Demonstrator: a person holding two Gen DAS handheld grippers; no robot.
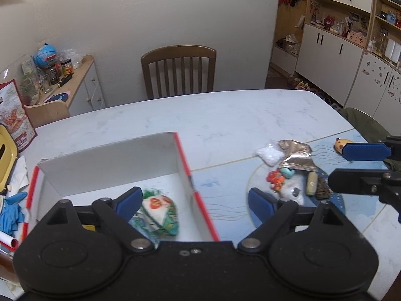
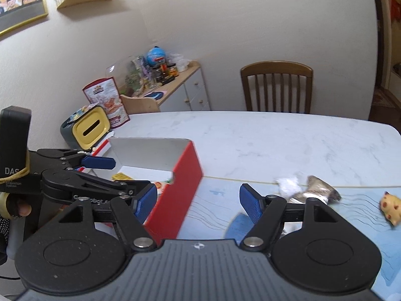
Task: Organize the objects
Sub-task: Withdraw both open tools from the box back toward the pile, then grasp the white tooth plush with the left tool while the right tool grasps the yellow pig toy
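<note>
The red-and-white box [image 1: 185, 165] sits open on the marble table [image 1: 225, 115], and inside it lies a green-and-white snack packet [image 1: 158, 210], blurred, right under my left gripper [image 1: 193, 203], whose blue pads are spread wide with nothing between them. Just to the right of the box, on the blue placemat [image 1: 220, 188], there's the pile: a silver foil bag [image 1: 297, 158], a small white packet [image 1: 269, 154], an orange toy [image 1: 275, 180], a teal piece [image 1: 288, 171] and a pale green capsule-shaped thing [image 1: 311, 186], all bunched and touching. A yellow figure [image 2: 389, 207] lies further right, apart from the heap. My right gripper [image 2: 198, 203] hangs beside the box's red wall, jaws apart, empty. A yellow tissue holder [image 2: 92, 128] stands behind the box; a wooden chair [image 1: 178, 71] is at the far edge.
</note>
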